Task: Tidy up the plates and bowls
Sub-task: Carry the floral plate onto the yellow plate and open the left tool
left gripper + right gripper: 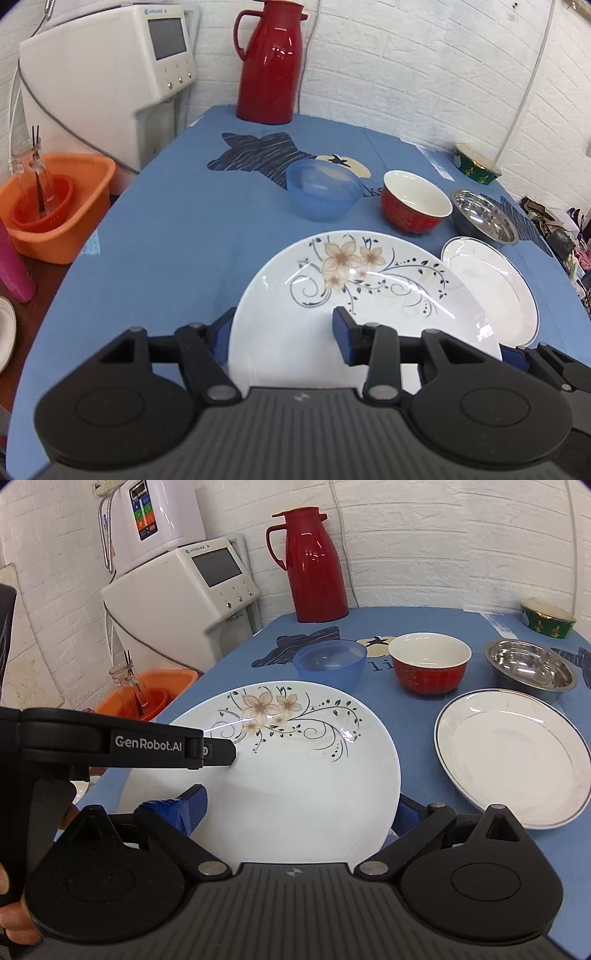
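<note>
Grippers share the flowered plate (295,768): left gripper (284,332) pinches its nine o'clock rim, right gripper (299,808) spans it wide, grip unclear, likely for stacking on the plain plate (513,760).

"GenRobot.AI" on left gripper (221,751); "ymoo" on dispenser (207,579).

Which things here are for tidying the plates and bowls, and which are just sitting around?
For the job: flower plate, plain plate, blue bowl, red bowl, steel bowl.

Just sitting around: red jug, white machine, orange basin, green tin.
</note>
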Demonstrator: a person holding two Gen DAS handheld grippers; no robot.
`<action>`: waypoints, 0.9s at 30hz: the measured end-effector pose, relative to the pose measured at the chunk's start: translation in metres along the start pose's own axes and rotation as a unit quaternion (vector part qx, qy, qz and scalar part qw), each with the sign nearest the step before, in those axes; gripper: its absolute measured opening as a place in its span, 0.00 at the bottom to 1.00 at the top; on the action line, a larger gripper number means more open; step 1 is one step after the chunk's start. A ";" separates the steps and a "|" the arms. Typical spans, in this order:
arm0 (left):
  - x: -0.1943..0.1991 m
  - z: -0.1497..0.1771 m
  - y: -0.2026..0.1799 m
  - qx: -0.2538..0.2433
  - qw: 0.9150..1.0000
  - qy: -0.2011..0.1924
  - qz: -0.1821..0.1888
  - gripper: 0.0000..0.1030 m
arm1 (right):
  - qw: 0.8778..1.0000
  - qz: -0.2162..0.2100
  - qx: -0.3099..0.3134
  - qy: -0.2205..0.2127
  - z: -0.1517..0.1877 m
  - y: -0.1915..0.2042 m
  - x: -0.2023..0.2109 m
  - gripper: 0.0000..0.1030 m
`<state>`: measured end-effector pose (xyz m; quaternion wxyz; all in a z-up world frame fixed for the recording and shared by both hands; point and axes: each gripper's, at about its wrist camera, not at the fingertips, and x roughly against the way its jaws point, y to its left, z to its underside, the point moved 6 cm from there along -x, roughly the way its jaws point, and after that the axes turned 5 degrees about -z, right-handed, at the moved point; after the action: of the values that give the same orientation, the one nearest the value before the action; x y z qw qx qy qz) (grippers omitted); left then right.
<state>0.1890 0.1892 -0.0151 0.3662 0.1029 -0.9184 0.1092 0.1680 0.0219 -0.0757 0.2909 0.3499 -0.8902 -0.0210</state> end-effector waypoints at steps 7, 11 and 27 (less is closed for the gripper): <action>0.029 0.038 0.002 -0.003 1.000 0.000 0.002 0.39 | 1.000 -0.002 -0.014 -0.005 0.032 0.013 0.025 0.85; 0.038 0.060 0.006 -0.006 1.000 0.003 -0.009 0.39 | 1.000 -0.003 -0.012 0.004 0.050 0.023 0.030 0.85; 0.025 0.084 0.007 -0.022 0.999 0.017 -0.020 0.42 | 0.999 -0.008 -0.023 0.026 0.075 0.018 0.023 0.85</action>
<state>0.1153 0.1698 -0.0582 0.3858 0.1118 -0.9120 0.0835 0.1036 0.0086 -0.1218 0.3213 0.3506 -0.8790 -0.0347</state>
